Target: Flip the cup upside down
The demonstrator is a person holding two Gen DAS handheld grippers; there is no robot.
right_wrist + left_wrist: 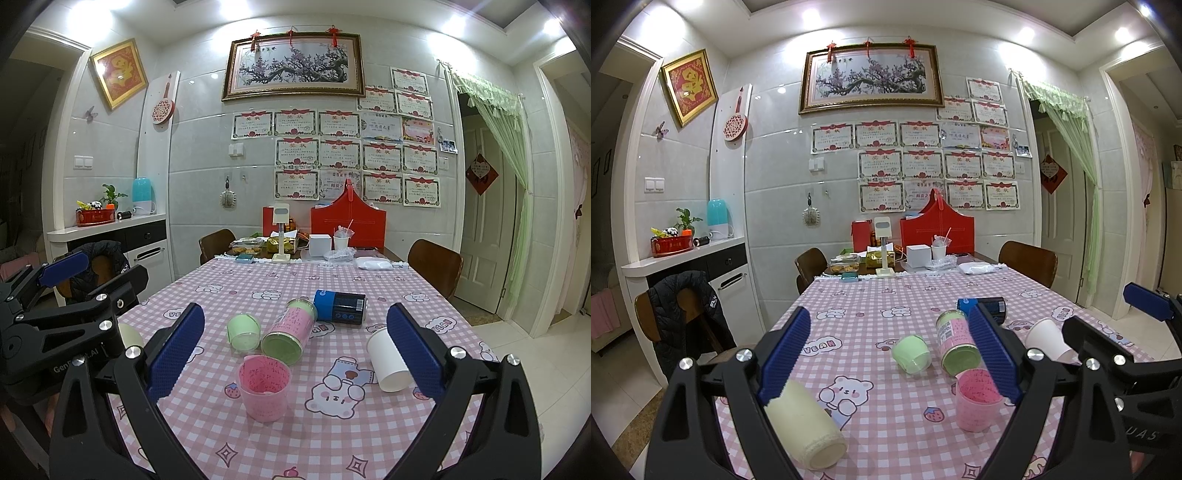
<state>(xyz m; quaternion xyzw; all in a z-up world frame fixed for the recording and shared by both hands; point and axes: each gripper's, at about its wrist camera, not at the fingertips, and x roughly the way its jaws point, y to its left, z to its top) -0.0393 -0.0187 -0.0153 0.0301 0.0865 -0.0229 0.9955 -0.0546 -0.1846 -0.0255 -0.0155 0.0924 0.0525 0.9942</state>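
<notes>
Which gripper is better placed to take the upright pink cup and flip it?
Probably the right gripper: the upright translucent pink plastic cup sits centred between its open jaws. The left gripper has it behind its right jaw.

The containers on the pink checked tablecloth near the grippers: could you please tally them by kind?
Cups: 4 (pink cup, green cup, white paper cup, cream cup)
Cans: 2 (pink-and-green can, blue can)
Total: 6
</notes>
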